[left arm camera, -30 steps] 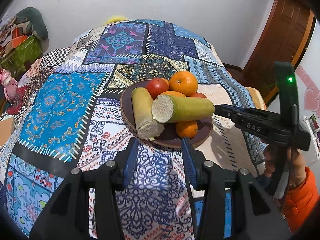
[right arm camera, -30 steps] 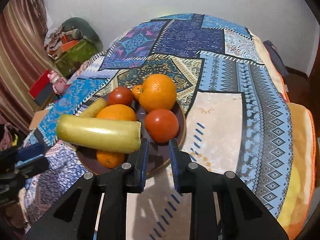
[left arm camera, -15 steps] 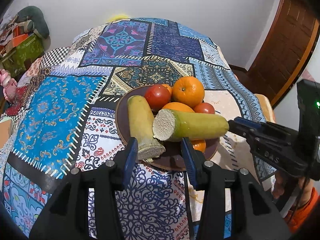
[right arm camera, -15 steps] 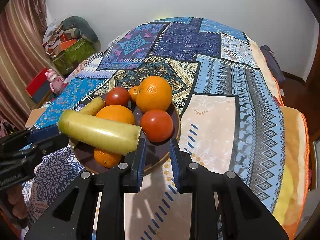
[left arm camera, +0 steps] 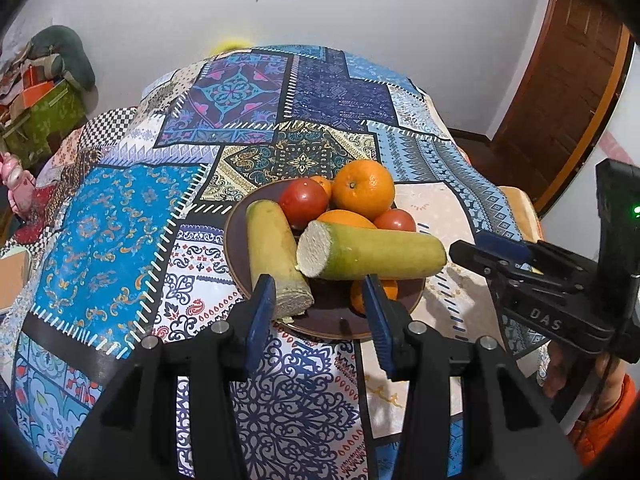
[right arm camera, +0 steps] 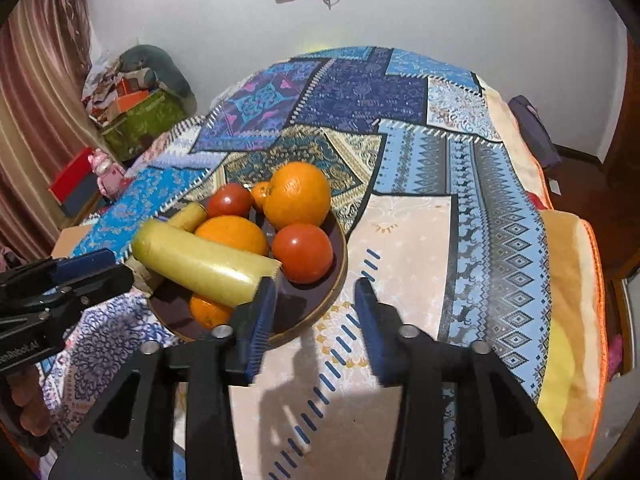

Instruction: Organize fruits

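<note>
A brown plate (left arm camera: 320, 330) (right arm camera: 328, 304) holds a heap of fruit on the patchwork cloth. A long yellow-green gourd (left arm camera: 380, 254) (right arm camera: 200, 264) lies across the top, and a second gourd (left arm camera: 272, 256) lies along the plate's left side. Behind them sit a big orange (left arm camera: 363, 190) (right arm camera: 297, 194) and two tomatoes (left arm camera: 303, 202) (right arm camera: 303, 253). My left gripper (left arm camera: 318, 316) hovers open at the plate's near rim, holding nothing. My right gripper (right arm camera: 314, 316) is at the plate's right rim. Its jaws are opening, with nothing between them.
The patterned cloth (left arm camera: 120, 232) covers a rounded table that drops away on all sides. Boxes and clutter (right arm camera: 140, 120) stand on the floor at the left. A wooden door (left arm camera: 568, 92) is at the right. A hand in an orange sleeve (left arm camera: 600, 412) holds the right gripper.
The right gripper's jaws, shut a second ago, have parted. The left gripper's jaws stay as they were, and the fruit has not moved on the plate.
</note>
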The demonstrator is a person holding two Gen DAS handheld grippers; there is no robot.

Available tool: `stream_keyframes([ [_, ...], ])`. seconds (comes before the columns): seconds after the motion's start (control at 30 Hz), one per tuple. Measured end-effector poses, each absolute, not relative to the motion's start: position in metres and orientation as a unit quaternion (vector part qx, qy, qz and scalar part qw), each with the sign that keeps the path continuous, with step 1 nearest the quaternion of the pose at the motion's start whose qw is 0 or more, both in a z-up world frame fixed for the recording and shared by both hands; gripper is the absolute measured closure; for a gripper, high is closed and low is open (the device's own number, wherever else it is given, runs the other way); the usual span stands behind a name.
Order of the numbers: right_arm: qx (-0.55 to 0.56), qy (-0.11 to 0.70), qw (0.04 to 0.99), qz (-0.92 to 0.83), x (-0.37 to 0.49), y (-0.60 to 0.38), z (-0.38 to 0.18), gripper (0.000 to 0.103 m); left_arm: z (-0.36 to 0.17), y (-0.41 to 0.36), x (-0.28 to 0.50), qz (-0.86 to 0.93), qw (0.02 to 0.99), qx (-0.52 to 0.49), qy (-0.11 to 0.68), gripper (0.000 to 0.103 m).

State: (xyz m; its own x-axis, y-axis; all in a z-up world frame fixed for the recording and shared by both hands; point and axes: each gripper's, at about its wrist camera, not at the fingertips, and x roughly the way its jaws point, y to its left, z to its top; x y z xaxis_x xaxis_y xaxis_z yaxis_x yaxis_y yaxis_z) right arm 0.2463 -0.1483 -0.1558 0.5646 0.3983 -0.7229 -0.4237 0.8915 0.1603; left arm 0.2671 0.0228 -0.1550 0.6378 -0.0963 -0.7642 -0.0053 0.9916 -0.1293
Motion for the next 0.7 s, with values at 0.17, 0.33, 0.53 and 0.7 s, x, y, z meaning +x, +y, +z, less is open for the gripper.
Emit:
stream_keyframes([
  [0.17, -0.022, 0.388, 0.890, 0.238, 0.239, -0.147, -0.144, 0.060, -0.146, 0.023, 0.260, -0.027, 0.907, -0.060, 0.415, 0.059],
  [0.33, -0.017, 0.371, 0.894, 0.251, 0.229, -0.146, -0.128, 0.057, -0.128, 0.022, 0.249, -0.028, 0.916, -0.058, 0.397, 0.059],
  [0.53, -0.020, 0.360, 0.897, 0.255, 0.218, -0.146, -0.120, 0.050, -0.110, 0.021, 0.234, -0.028, 0.924, -0.049, 0.377, 0.058],
  [0.7, -0.054, 0.371, 0.896, 0.239, 0.228, -0.145, -0.138, 0.040, -0.105, 0.024, 0.225, -0.032, 0.927, -0.050, 0.371, 0.058],
])
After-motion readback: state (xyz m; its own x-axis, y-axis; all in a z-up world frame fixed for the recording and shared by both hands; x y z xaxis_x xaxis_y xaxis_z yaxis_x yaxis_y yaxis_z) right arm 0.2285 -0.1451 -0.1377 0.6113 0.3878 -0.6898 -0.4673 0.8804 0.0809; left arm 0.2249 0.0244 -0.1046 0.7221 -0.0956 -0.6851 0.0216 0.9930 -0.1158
